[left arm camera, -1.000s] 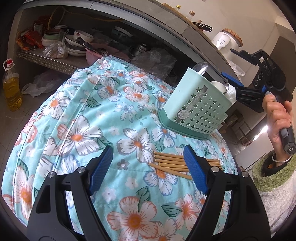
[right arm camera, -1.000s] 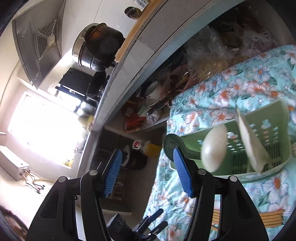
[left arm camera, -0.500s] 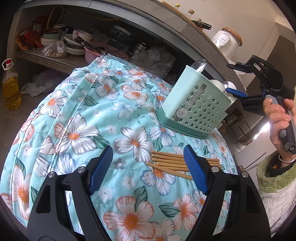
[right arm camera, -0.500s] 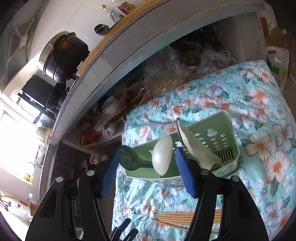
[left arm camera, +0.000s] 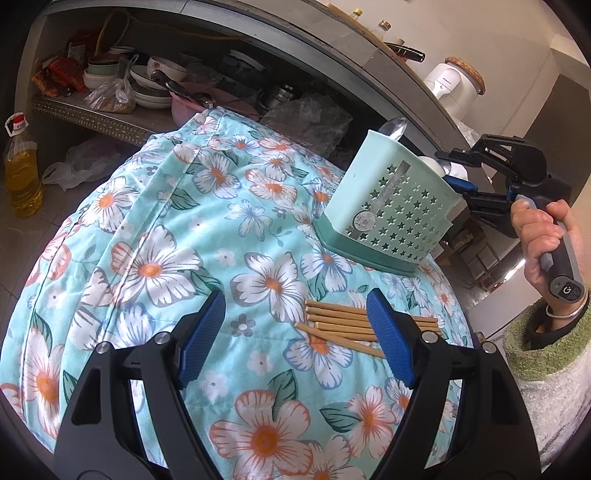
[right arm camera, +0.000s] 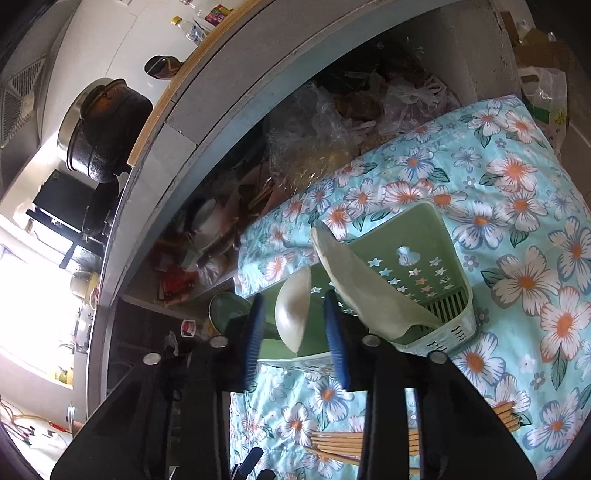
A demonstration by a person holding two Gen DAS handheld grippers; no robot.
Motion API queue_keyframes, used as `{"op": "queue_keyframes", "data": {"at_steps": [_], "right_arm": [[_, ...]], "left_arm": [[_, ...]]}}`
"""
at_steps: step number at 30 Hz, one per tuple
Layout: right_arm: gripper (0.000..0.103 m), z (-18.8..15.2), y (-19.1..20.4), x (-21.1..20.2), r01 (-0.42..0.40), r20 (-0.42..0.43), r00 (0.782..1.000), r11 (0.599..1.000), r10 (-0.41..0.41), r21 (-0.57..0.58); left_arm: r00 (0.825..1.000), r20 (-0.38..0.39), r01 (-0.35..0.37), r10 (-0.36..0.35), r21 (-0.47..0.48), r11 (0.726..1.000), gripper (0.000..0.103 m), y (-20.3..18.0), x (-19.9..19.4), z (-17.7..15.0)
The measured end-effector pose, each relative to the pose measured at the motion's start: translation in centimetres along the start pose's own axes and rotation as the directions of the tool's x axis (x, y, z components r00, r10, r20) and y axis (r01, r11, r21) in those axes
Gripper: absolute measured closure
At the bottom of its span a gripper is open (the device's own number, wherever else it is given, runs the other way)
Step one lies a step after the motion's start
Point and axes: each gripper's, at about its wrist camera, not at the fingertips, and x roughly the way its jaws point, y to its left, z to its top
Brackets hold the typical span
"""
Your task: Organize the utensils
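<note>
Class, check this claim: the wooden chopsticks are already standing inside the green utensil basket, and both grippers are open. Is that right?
Not quite. The wooden chopsticks lie flat on the floral cloth, in front of the green utensil basket, as the left wrist view shows. The left gripper and right gripper are indeed open.

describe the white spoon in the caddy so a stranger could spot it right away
On the floral cloth stands a green star-punched caddy. Two pale utensils poke out: the white spoon is the rounded bowl between the right gripper fingers, unlike the long flat rice paddle beside it.

A grey stone counter (left arm camera: 332, 33) overhangs a cluttered metal shelf (left arm camera: 92, 114) of stacked bowls; bright daylight floods a window (right arm camera: 33, 295) beyond the black wok (right arm camera: 103, 136).
</note>
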Motion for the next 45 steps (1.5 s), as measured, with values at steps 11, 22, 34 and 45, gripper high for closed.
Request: {"op": "queue_keyframes", "data": {"at_steps": [11,22,34,45], "right_arm": [[0.092,-0.5,1.5,0.0,-0.103,0.000,0.995,0.991,0.103,-0.082],[0.098,-1.7,5.6,1.3,-0.186,-0.090,0.981,0.964,0.172,-0.190],[0.093,-2.8,4.9,1.8,-0.225,-0.181,0.964,0.958,0.193,-0.178],[0.059,-2.2,4.4,-1.6,-0.250,-0.116,0.967,0.943,0.229,-0.219]], "left_arm": [[1.000,-0.002,0.001,-0.001,-0.010,1.000,0.028,0.4,0.1,0.1],[1.000,-0.003,-0.006,0.006,-0.012,1.000,0.028,0.6,0.1,0.1],[1.000,-0.005,-0.006,0.005,-0.017,1.000,0.028,0.5,0.0,0.1],[1.000,-0.004,-0.008,0.008,-0.007,1.000,0.028,0.0,0.1,0.1]]}}
